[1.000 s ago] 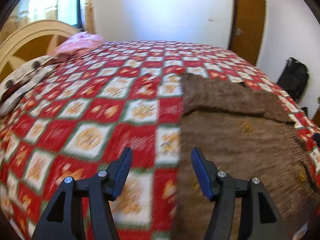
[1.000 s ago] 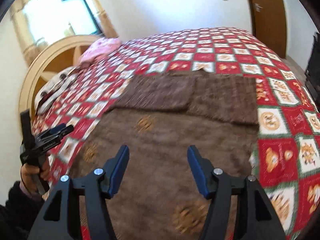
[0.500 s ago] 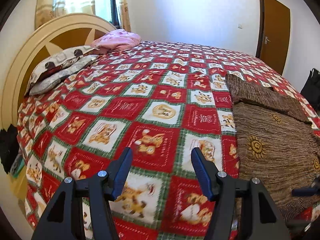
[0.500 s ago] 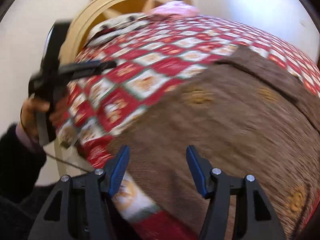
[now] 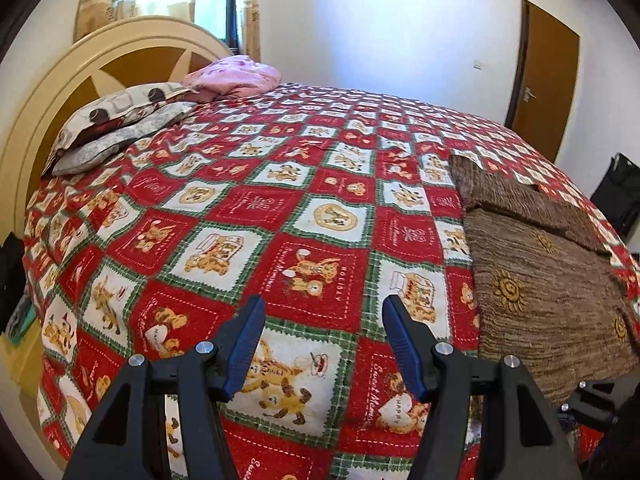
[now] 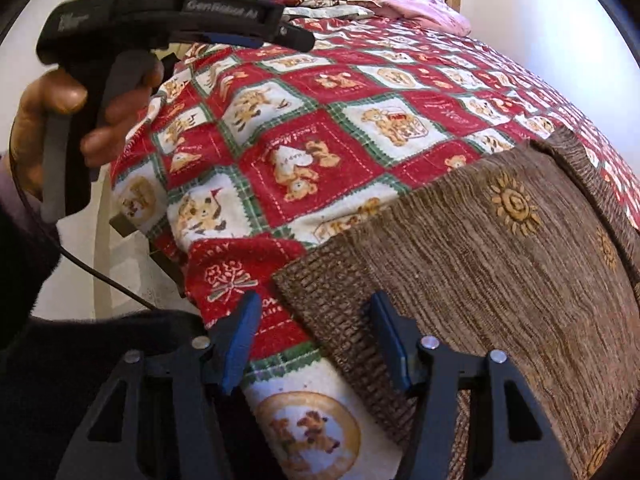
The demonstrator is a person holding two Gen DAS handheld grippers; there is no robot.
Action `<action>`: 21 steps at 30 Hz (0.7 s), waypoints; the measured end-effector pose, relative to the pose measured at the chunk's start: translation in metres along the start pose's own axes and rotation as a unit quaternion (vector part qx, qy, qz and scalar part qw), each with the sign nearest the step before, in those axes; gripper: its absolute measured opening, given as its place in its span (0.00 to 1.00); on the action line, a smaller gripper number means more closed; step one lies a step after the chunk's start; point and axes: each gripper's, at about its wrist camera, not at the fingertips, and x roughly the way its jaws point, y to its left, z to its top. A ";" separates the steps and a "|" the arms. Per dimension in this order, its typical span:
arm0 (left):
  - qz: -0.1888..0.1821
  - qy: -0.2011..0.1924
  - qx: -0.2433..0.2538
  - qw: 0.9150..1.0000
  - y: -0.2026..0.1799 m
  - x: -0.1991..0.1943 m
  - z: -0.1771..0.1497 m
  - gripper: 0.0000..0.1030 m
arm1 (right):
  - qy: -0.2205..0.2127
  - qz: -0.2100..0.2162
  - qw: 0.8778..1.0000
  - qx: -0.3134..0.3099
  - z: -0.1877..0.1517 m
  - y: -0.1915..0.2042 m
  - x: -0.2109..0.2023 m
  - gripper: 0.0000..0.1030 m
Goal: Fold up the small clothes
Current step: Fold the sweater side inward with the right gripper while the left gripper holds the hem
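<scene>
A brown knitted garment with sun motifs lies flat on the red patchwork bedspread. My right gripper points down at its ribbed hem corner. Its jaws are closing with that corner between them, and the left pad still stands clear of the cloth. In the left wrist view the garment lies to the right. My left gripper hovers open over bare bedspread, holding nothing. A hand holds that left gripper at the upper left of the right wrist view.
Two pillows and a pink bundle lie by the cream headboard. The bed's near edge drops off below the grippers. A brown door and a black bag stand at the far right.
The right gripper dropped and rolled toward the garment's near left hem corner, and its jaws narrowed. The left gripper slid left off the garment onto bare bedspread, then stayed put.
</scene>
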 end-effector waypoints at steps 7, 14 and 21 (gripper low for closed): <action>-0.064 -0.018 0.072 0.995 -0.019 -0.005 -0.003 0.60 | -0.005 0.047 0.995 0.084 -0.002 -0.037 -0.004 0.13; -0.148 -0.032 0.163 0.975 -0.047 -0.010 -0.011 0.60 | -0.026 0.075 0.987 0.137 -0.006 -0.064 -0.024 0.13; -0.199 -0.031 0.282 0.938 -0.081 -0.003 -0.014 0.60 | -0.033 0.086 0.979 0.182 -0.008 -0.095 -0.028 0.13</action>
